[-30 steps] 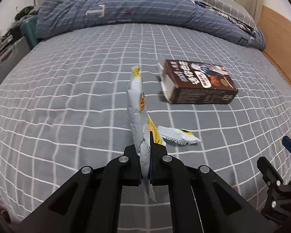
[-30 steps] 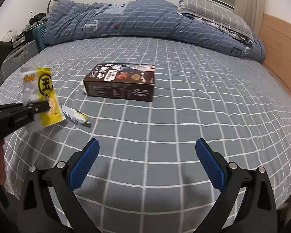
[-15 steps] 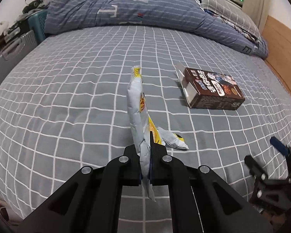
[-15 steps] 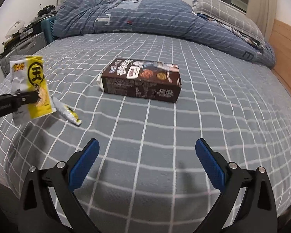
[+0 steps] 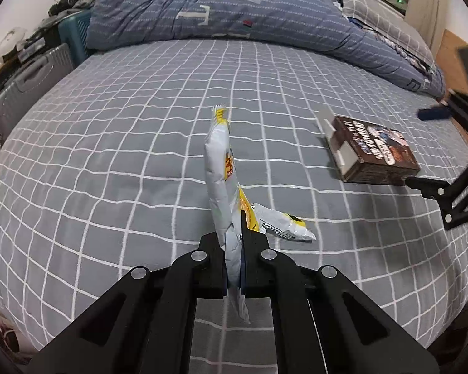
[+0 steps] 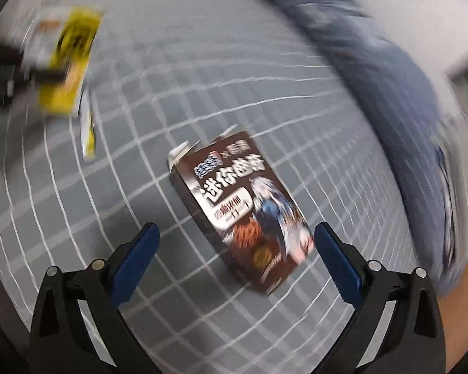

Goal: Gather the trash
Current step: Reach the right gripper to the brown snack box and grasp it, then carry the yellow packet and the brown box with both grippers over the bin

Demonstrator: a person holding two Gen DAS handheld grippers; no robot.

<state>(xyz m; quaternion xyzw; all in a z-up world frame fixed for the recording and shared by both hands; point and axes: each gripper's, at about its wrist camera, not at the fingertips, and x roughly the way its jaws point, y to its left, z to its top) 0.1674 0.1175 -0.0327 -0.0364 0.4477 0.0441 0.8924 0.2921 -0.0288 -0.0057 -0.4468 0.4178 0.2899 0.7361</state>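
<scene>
My left gripper (image 5: 234,233) is shut on a white and yellow snack wrapper (image 5: 220,168) and holds it upright above the bed; the wrapper also shows in the blurred right wrist view (image 6: 67,59). A second small wrapper (image 5: 280,224) lies on the sheet just right of my left gripper, and also shows in the right wrist view (image 6: 89,127). A brown snack box (image 6: 243,208) with an open end flap lies on the bed; it also shows in the left wrist view (image 5: 374,152). My right gripper (image 6: 234,255) is open and hovers over the box, jaws on either side of its near end.
The bed has a grey checked sheet (image 5: 124,155). A blue striped duvet (image 5: 234,9) and a pillow (image 5: 387,21) lie at the far end. A grey suitcase (image 5: 25,90) and clutter stand beyond the left edge. A wooden headboard (image 5: 452,50) is at right.
My right gripper has swung quickly forward and down over the brown box, still open, so its view is blurred. My left gripper still holds the wrapper and has shifted slightly.
</scene>
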